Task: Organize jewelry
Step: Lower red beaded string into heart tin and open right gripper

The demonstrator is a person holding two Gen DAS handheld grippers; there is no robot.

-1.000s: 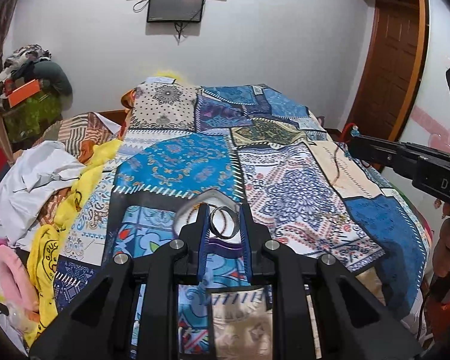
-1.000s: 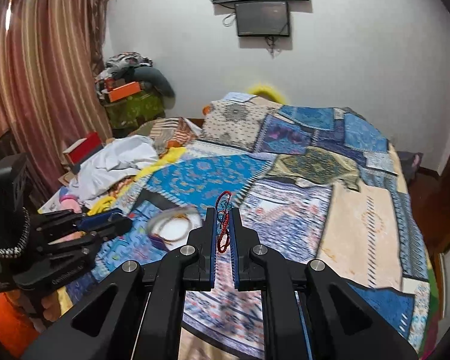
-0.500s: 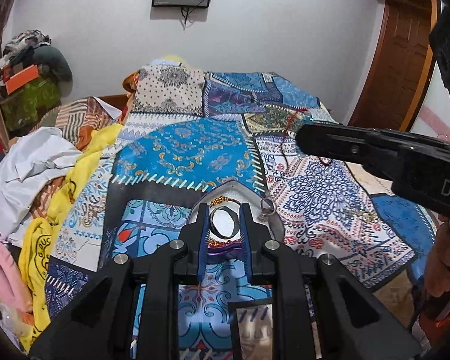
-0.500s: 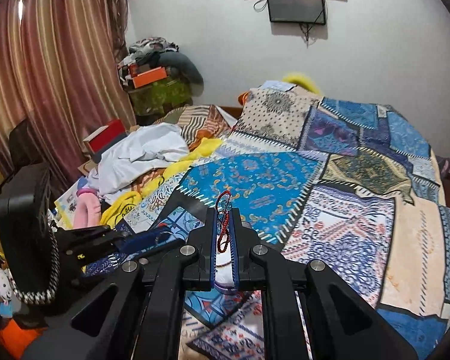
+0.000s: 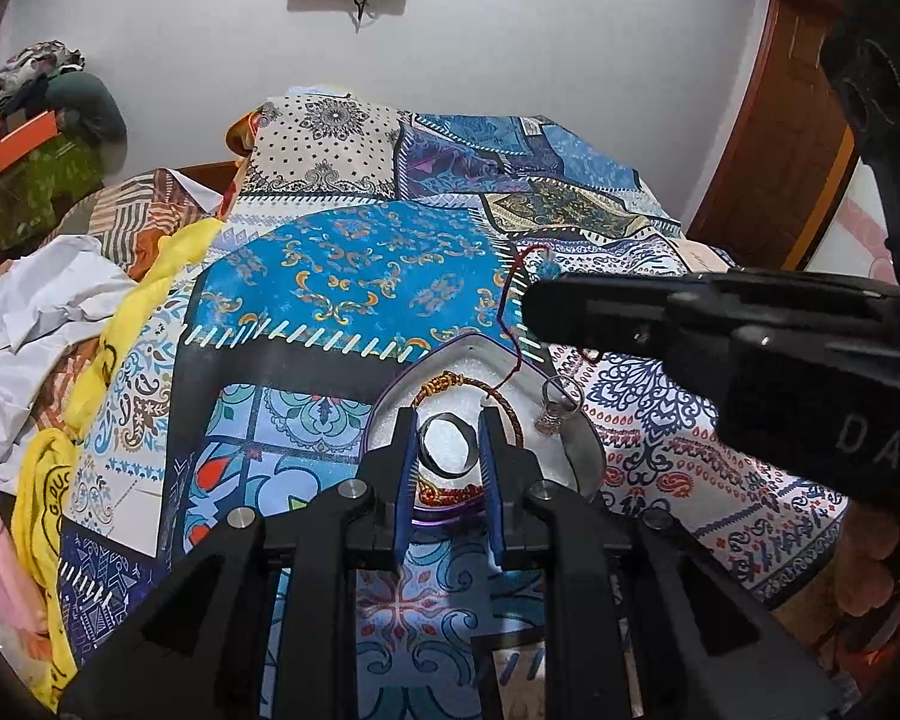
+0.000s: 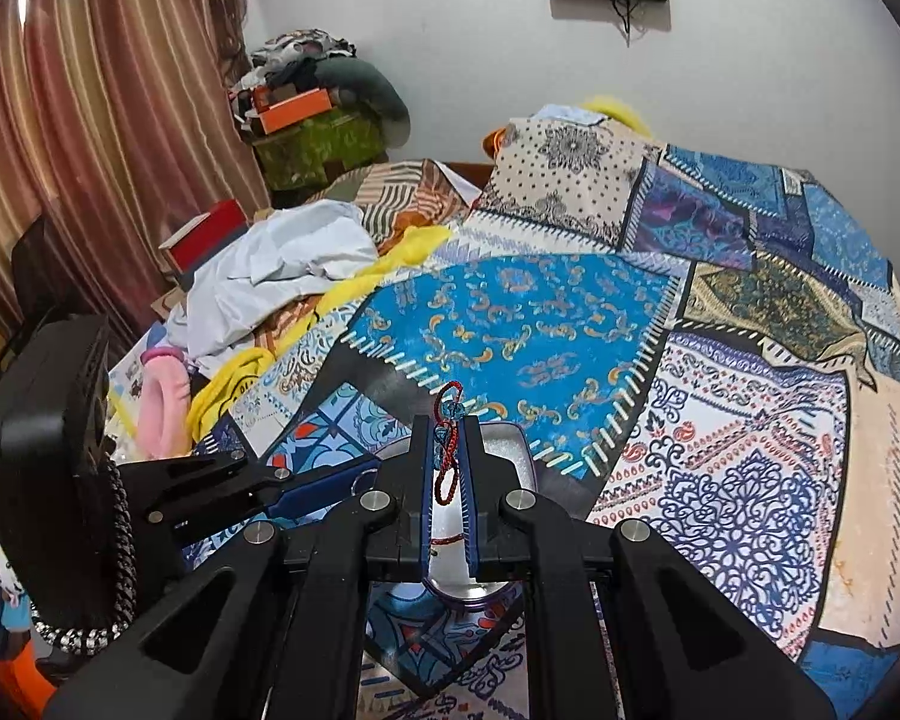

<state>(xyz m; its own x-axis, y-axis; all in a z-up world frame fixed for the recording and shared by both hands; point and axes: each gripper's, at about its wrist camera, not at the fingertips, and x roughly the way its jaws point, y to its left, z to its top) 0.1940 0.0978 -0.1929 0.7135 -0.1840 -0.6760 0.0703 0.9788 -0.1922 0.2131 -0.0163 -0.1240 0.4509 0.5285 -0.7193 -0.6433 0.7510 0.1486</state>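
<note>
A white heart-shaped tray [image 5: 576,450] lies on the patterned bedspread. My left gripper [image 5: 448,441] is shut on a dark metal bangle [image 5: 447,420] and holds it just above the tray. A gold-and-red bracelet [image 5: 450,385] lies in the tray and a silver ring [image 5: 555,402] sits at its right rim. My right gripper [image 6: 448,450] is shut on a red thread bracelet [image 6: 447,474] directly over the tray [image 6: 510,444]. From the left wrist view the red thread [image 5: 510,324] dangles from the right gripper into the tray.
The bedspread [image 5: 354,276] covers the whole bed. Loose clothes, white [image 6: 282,276] and yellow [image 5: 48,480], are piled along the bed's left side. A curtain [image 6: 90,120] hangs at the left, a wooden door [image 5: 768,150] at the right.
Both grippers have moved in over the tray. The right gripper swung left with the red thread, and the left gripper lowered the bangle toward the tray.
</note>
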